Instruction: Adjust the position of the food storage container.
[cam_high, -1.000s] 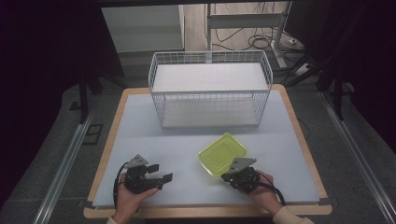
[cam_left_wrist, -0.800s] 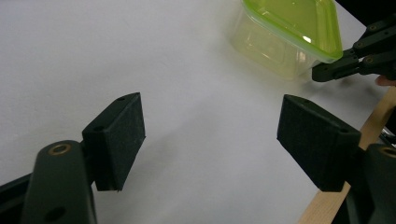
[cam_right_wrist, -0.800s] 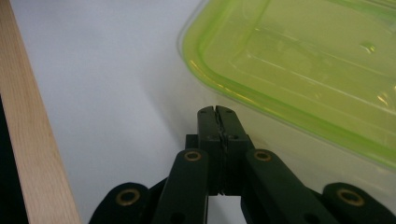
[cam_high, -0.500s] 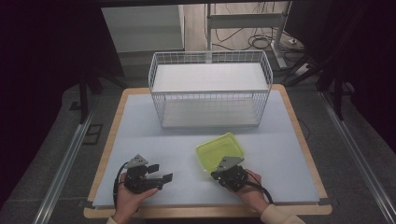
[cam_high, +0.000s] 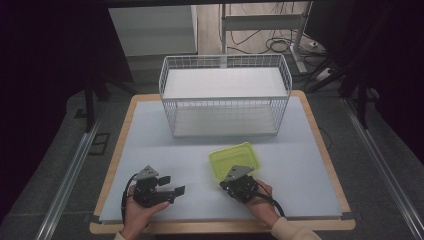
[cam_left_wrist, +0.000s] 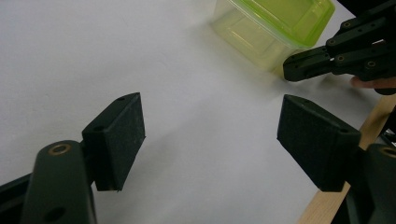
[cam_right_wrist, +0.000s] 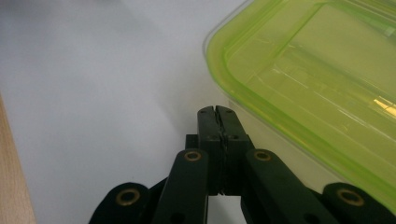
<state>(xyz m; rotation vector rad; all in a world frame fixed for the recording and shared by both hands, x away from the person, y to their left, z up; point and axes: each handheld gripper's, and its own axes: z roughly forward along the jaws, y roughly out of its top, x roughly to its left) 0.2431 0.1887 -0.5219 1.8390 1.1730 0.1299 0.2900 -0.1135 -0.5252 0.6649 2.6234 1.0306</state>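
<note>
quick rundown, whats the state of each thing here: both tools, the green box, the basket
left tool: open, jaws wide apart, holding nothing, over bare table
right tool: shut, empty, tip right at the box's near side; contact unclear
box: lid on, upright, flat on the table
basket: upright at the far side, open top, nothing visible inside

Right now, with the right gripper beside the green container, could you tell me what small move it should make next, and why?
Probably open the jaws first. The right gripper is shut with nothing between its jaws, its tips right at the near corner of the lidded green container, so it cannot grasp the rim as it stands. The left gripper is open over bare table.
</note>
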